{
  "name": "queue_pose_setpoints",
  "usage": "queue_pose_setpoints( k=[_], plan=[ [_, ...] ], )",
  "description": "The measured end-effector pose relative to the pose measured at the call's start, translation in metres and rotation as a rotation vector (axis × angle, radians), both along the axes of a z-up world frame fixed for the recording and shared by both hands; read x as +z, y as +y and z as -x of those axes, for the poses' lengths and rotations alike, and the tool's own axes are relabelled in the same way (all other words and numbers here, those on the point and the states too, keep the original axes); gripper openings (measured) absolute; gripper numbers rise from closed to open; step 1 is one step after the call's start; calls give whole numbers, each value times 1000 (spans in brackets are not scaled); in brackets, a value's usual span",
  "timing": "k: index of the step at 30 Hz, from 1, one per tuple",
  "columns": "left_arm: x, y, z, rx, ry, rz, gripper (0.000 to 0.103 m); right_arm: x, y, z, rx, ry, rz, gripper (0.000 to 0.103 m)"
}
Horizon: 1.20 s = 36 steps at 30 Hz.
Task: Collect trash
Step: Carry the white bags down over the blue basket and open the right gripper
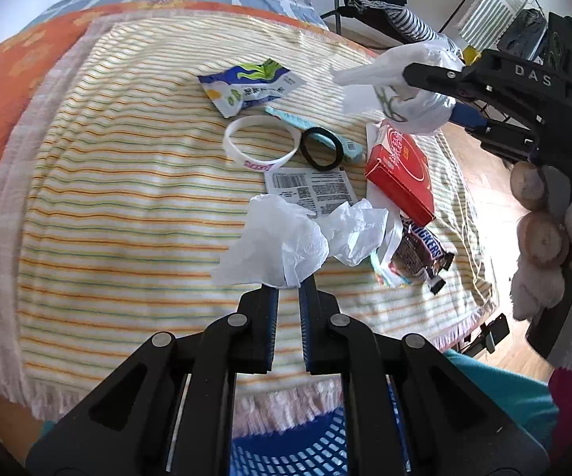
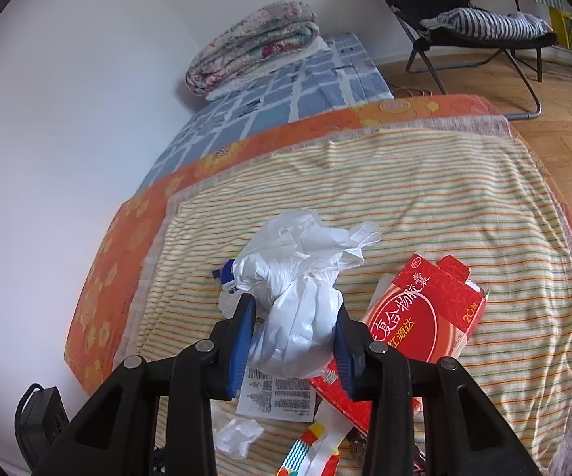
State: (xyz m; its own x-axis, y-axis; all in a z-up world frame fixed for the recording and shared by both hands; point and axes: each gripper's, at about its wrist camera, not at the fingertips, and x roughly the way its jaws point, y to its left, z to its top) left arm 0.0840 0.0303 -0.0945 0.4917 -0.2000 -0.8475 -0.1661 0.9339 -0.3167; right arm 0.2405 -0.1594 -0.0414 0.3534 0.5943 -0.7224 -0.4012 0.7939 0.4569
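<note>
Trash lies on a striped towel (image 1: 127, 218) on a bed. My left gripper (image 1: 288, 289) is shut on a crumpled white tissue (image 1: 278, 242) and holds it above the towel. My right gripper (image 2: 293, 325) is shut on a crumpled white plastic bag (image 2: 301, 289) and holds it above the pile; it also shows in the left wrist view (image 1: 408, 91). On the towel lie a red carton (image 1: 400, 170), a Snickers wrapper (image 1: 420, 254), a printed white sachet (image 1: 309, 188), another tissue (image 1: 359, 234), and a blue-white snack bag (image 1: 246, 87).
A white wristband (image 1: 262, 146) and a black hair tie (image 1: 321, 148) lie by a light blue wrapper (image 1: 297, 121). A blue slotted basket (image 1: 289, 448) sits below my left gripper. A folded quilt (image 2: 254, 43) and a black chair (image 2: 464, 27) stand beyond the bed.
</note>
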Motion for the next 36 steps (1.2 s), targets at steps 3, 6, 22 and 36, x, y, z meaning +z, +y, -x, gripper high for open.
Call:
queue_pose_setpoints(
  k=[3,6,22,36],
  plan=[
    [6,8,13,0,-13,-3,8,7,-4,10,16,-19,5,37],
    [11,15,20,10,-25,0,8,12,-9,22,28,-20,-1,37],
    [31,-2,59,-72,-80,7,8,29,-58,125,127,-69,53,38],
    [6,-45,99,-204,-12,1,8,5,-93,206,195,-47,161,38]
  ],
)
